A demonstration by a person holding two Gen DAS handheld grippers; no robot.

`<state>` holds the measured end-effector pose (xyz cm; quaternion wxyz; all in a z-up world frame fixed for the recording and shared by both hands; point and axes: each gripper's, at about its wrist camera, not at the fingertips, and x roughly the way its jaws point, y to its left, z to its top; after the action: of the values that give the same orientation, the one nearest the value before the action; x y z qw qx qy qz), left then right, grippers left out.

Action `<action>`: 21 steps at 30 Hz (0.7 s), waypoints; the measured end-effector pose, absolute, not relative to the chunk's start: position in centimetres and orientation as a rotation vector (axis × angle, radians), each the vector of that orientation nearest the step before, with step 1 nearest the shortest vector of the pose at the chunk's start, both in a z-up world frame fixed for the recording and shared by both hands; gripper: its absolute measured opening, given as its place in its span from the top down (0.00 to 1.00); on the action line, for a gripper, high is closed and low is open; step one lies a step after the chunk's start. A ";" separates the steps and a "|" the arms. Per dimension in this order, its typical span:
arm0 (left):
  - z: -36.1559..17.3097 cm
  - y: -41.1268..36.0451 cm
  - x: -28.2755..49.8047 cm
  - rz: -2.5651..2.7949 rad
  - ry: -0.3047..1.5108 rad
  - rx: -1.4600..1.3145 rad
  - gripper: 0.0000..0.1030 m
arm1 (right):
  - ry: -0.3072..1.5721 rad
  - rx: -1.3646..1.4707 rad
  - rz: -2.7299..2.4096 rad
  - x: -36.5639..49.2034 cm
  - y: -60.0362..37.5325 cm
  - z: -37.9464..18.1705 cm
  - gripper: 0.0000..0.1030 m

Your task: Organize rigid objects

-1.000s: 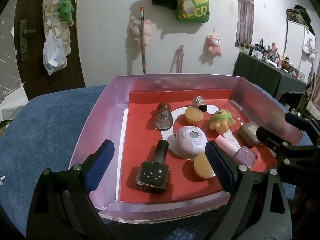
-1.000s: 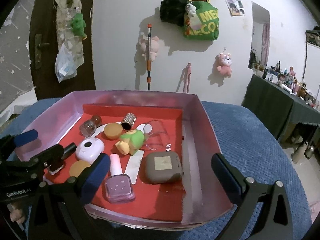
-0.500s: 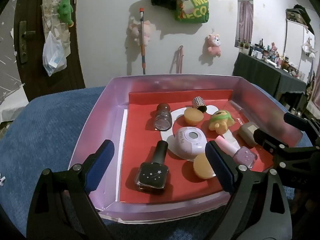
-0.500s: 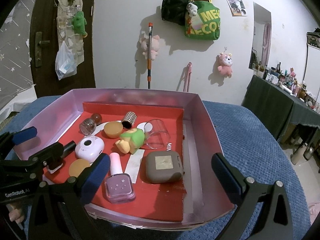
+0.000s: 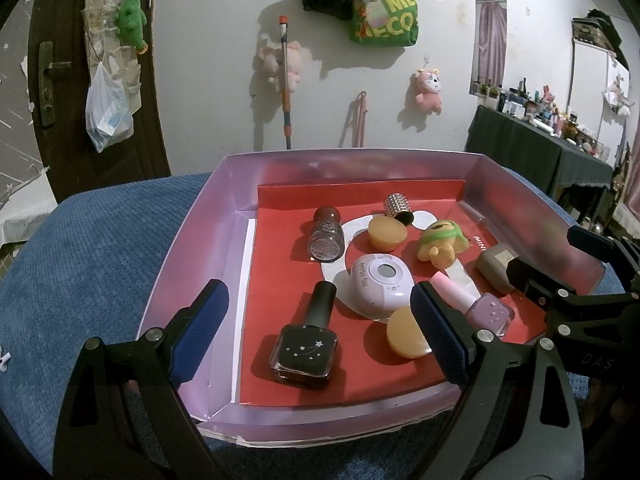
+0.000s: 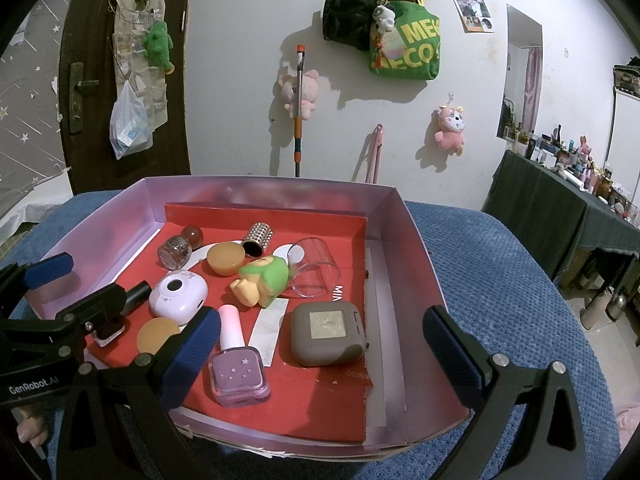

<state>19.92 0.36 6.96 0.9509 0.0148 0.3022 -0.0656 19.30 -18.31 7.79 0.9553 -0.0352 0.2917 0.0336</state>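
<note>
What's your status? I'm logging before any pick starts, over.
Left hand-held gripper open, empty. Right hand-held gripper open, empty. All items in the purple tray; black polish bottle nearest left. Nothing blocking.

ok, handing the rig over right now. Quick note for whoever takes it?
Left gripper: open, empty, poised over the tray's near edge above the black nail polish bottle.
Right gripper: open, empty, above the lilac nail polish bottle and brown case.
Everything lies loose on the red liner of the pink tray: white gadget, green toy figure, clear cup, studded cap, glitter bottle, two orange lids.
Done: nothing visibly sorted.
Left: all of it.
</note>
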 end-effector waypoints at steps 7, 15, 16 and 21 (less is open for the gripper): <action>7.0 0.4 19.9 -0.133 0.615 0.030 0.10 | 0.593 -0.073 0.067 19.3 -18.3 7.8 0.00; 7.0 0.4 19.9 -0.133 0.615 0.030 0.10 | 0.593 -0.073 0.067 19.3 -18.3 7.8 0.00; 7.0 0.4 20.0 -0.133 0.615 0.030 0.10 | 0.594 -0.073 0.067 19.3 -18.3 7.8 0.00; 7.0 0.4 20.0 -0.133 0.615 0.030 0.10 | 0.594 -0.073 0.067 19.4 -18.2 7.8 0.00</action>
<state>19.97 0.40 6.96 0.9508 0.0147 0.3025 -0.0654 19.37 -18.25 7.83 0.9551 -0.0362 0.2924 0.0329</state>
